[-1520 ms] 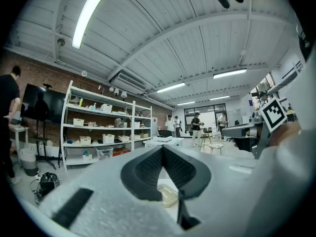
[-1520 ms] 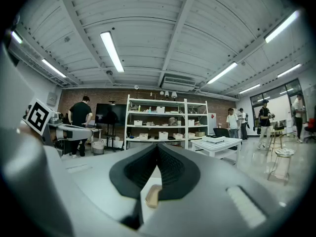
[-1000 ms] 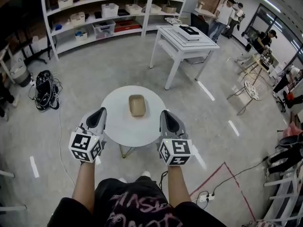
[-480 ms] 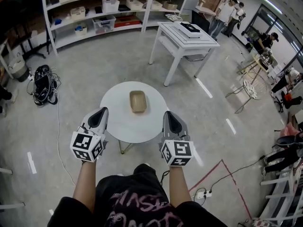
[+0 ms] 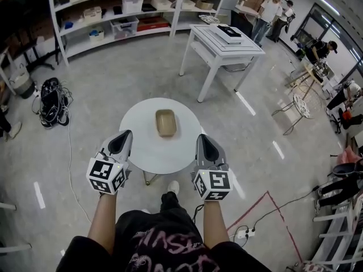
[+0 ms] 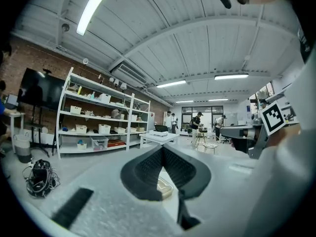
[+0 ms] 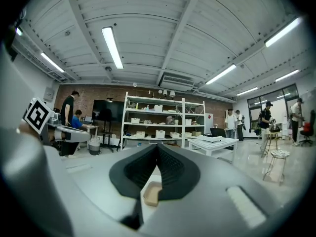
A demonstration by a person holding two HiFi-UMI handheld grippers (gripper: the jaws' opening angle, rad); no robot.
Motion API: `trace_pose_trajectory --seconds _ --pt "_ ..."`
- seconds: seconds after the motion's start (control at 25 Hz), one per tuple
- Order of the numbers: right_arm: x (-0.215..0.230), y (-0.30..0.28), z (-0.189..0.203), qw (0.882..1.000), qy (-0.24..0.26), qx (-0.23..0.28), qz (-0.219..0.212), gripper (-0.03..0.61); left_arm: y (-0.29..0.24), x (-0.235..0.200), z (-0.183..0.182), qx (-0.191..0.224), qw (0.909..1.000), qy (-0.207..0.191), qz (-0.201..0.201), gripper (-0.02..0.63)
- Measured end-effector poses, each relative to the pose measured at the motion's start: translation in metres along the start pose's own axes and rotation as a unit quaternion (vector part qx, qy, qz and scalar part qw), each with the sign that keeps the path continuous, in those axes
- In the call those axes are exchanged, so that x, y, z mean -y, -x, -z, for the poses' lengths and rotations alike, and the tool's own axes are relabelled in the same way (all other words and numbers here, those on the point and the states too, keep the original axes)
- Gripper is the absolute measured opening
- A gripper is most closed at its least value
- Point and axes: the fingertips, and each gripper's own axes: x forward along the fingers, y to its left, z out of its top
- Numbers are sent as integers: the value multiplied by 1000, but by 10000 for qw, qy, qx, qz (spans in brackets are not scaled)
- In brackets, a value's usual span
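A polished grey workshop floor carries a round white tabletop [image 5: 142, 143]. At its middle lies a shallow tan rectangular tray [image 5: 165, 122] with rounded corners, its long axis running away from the person. The left hand-held gripper [image 5: 122, 136] and right hand-held gripper [image 5: 203, 139] hover at the near rim, their dark ribbed jaws pressed together on nothing.

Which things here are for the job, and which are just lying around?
For the job:
left hand-held gripper and right hand-held gripper, both shut and holding nothing
tan tray
round white table under the tray

Just lying about:
square white table
shelves
black cable bundle
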Motion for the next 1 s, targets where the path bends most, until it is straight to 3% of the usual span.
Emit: trace_pose_trajectory --seconds 0.68,1.0 --pt "51 -84 35 9992 -282 -229 -153 9 -89 -24 24 -453 9989 44 -67 0" --pt "84 -140 60 9975 -441 -449 -311 9 -137 -44 41 -728 9966 133 -361 0"
